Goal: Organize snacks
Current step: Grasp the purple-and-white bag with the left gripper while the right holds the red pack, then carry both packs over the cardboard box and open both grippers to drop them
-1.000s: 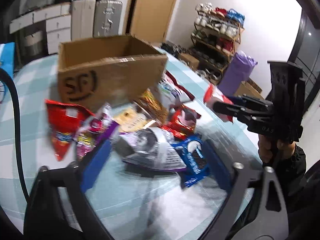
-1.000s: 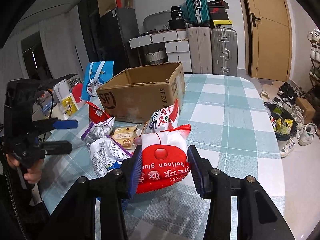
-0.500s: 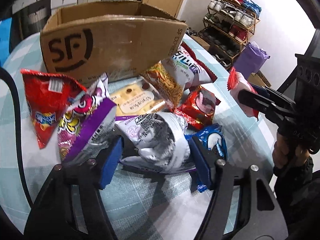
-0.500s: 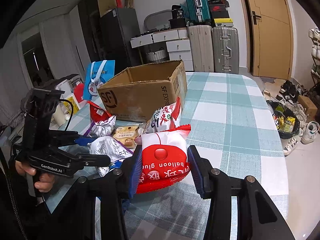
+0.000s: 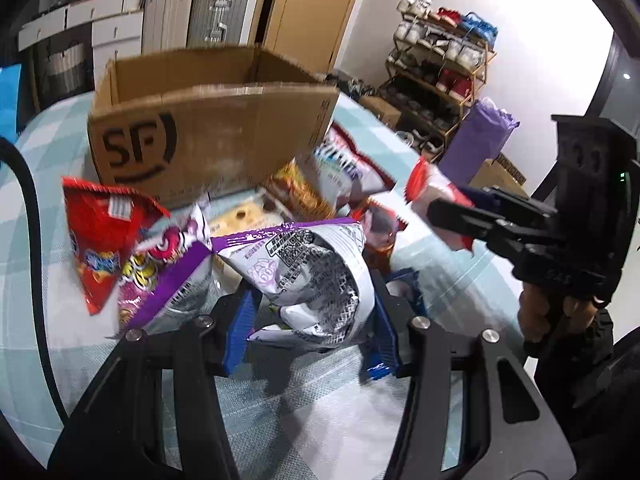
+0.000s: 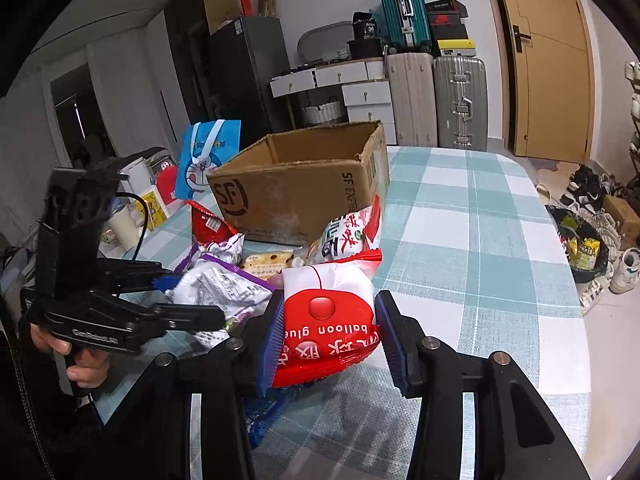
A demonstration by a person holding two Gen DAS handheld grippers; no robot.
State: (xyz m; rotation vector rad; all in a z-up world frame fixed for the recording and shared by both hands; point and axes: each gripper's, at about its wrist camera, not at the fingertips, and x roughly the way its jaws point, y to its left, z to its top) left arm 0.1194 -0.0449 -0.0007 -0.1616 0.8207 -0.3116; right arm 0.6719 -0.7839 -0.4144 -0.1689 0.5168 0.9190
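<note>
My left gripper (image 5: 308,320) has just been closing on the silver-purple packet (image 5: 312,276); my right gripper (image 6: 328,340) clamps the red balloon-glue packet (image 6: 328,316). The cardboard box (image 5: 208,136) stands open straight ahead, beyond the pile, nearer my left.

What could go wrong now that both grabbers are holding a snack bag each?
1. The left gripper has just been closing on the silver and purple bag, which already looks crumpled. A harder squeeze might crush what is inside.
2. That bag lies against the pink bag in the pile, so lifting it could drag others along.
3. The right gripper pinches the red and white bag by its sides; the slippery pack might slide out on the way to the cardboard box.
</note>
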